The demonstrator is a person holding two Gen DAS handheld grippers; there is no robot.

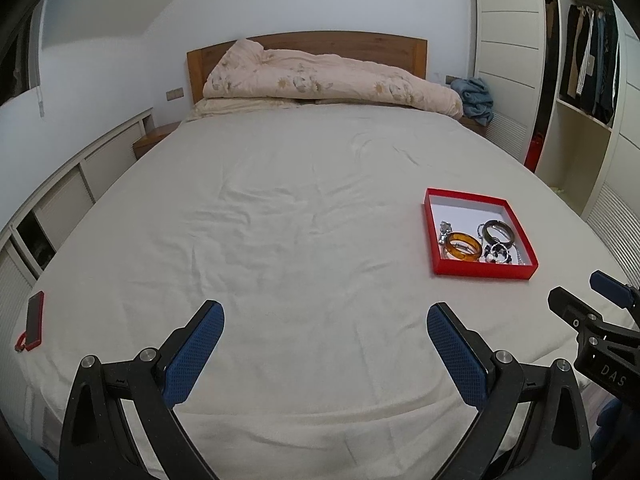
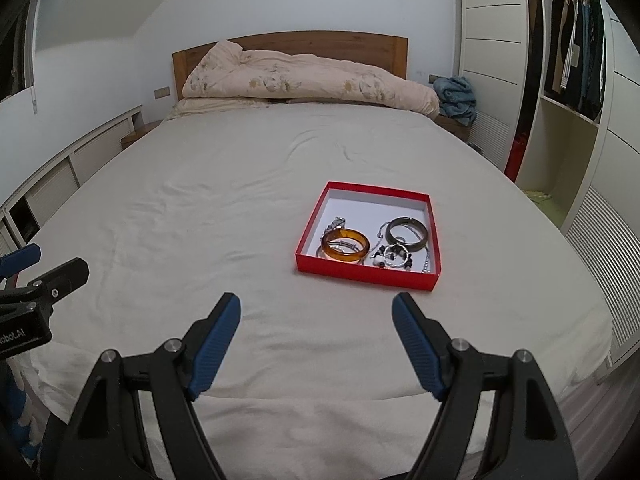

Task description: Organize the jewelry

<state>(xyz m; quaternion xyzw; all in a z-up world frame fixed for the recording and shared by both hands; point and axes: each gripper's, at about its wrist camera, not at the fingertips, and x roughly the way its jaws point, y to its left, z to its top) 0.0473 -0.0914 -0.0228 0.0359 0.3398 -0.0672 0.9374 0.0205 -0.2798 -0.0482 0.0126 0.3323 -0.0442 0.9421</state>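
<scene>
- The red box (image 2: 362,272) lies flat on the white sheet of the bed (image 2: 200,220), on the right side of it and toward the near edge; it has no lid on it and its inside is white.
- Inside the box, the amber bangle (image 2: 345,245) lies at the front left; a dark bangle (image 2: 407,232) lies to the right of it, a little further back; a silver watch (image 2: 338,223) is partly seen behind the amber bangle; a beaded bracelet (image 2: 396,258) and thin silver chains are heaped in the front right corner, and there I cannot tell which piece touches which.
- The right gripper (image 2: 316,314) hangs over the near part of the bed, just before the box; its jaws are spread wide with nothing between them; the blue pads (image 2: 216,350) face each other over bare sheet.
- The left gripper (image 1: 325,320) hangs over the sheet to the left of the box, well apart from it; its jaws are also spread wide and hold nothing.
- A red phone (image 1: 34,318) lies at the left edge of the bed, far from the box.
- At the head of the bed a crumpled floral duvet (image 1: 320,80) lies against the wooden headboard (image 1: 312,42); a blue cloth (image 1: 474,98) lies beside it on the right.
- An open wardrobe (image 1: 588,60) with hanging clothes stands on the right.
</scene>
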